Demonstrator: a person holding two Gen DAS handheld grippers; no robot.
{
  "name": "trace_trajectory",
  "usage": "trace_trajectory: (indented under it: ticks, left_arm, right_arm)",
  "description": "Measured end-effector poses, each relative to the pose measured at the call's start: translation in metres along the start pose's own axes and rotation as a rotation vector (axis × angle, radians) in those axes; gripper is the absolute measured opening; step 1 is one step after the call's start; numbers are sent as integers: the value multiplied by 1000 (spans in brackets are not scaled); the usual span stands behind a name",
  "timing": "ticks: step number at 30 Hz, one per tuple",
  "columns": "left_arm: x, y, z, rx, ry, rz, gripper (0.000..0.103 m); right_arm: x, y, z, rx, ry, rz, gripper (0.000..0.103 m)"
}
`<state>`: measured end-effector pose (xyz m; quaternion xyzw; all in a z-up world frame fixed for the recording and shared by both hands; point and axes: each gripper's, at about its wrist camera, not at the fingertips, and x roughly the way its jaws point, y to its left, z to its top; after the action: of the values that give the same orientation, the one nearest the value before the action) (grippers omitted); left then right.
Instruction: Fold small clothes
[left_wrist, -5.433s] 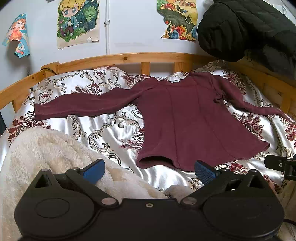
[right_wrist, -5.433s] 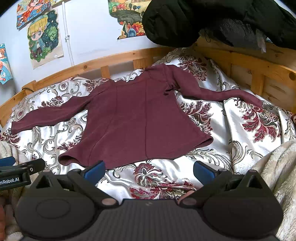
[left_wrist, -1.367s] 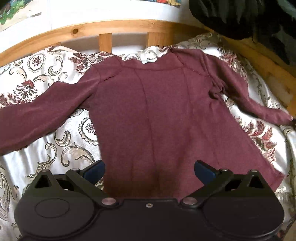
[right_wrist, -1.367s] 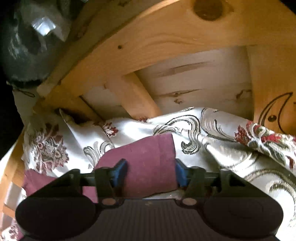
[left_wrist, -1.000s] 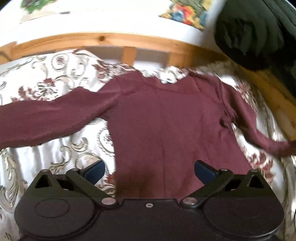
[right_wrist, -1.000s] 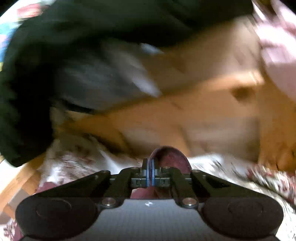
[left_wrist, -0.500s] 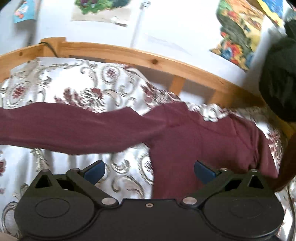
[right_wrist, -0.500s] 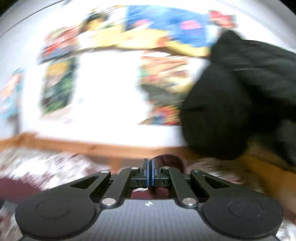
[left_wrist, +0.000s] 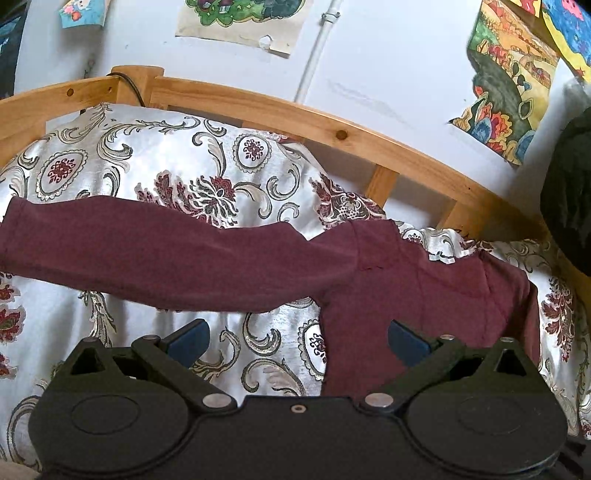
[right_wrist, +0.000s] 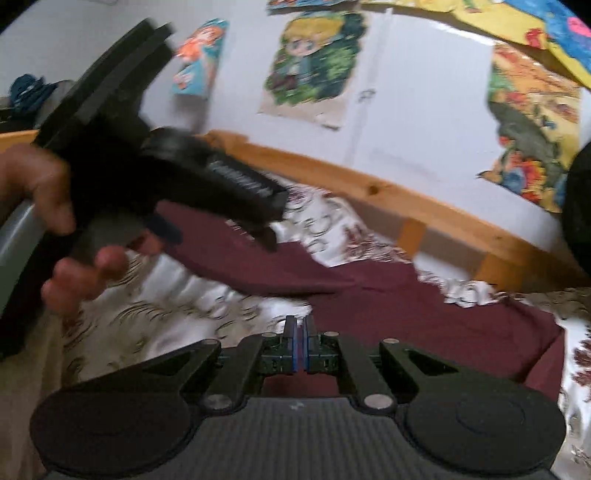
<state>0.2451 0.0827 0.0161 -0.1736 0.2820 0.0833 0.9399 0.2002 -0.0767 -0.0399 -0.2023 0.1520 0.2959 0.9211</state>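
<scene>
while right gripper (right_wrist: 299, 341) pinches maroon top (right_wrist: 424, 325), left gripper (left_wrist: 297, 338) hovers above

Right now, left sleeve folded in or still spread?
Spread: the left sleeve lies straight out across the bedspread, away from the shirt.

Both views ride low on the tongs and look forward across the bed (left_wrist: 155, 158) toward the far rail (left_wrist: 295, 118) and the wall (left_wrist: 388, 66) with its posters.

The left view sits close above the spread, facing the top's (left_wrist: 406, 280) far left shoulder and long sleeve; its tongs (left_wrist: 297, 338) fill the near edge.

The right view looks from further right, tilted and blurred, with its own tongs (right_wrist: 299, 339) near. It takes in the left tongs (right_wrist: 207, 206) at its left.

Both share the top, rail and posters.
</scene>
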Motion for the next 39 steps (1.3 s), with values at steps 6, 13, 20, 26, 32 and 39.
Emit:
trace_trajectory:
  ticks: [6, 13, 20, 26, 32, 39]
  left_arm:
    - [0, 3, 0, -9, -1, 9, 102]
    - [16, 2, -7, 3, 87, -32, 102]
    - [39, -36, -33, 167, 269, -149, 98]
    - [70, -51, -50, 260, 348, -100, 73]
    - [75, -52, -56, 286, 362, -143, 58]
    - [87, -54, -65, 303, 411, -176, 34]
  right_arm:
    - [-5, -9, -2, 43, 55, 54, 11]
    - [-43, -74, -19, 248, 102, -142, 65]
    - [-43, -158, -46, 409, 156, -491, 90]
    - [-14, -207, -78, 496, 197, -621, 90]
    - [4, -227, -105, 500, 204, -646, 83]
    - [6, -231, -105, 537, 169, -610, 81]
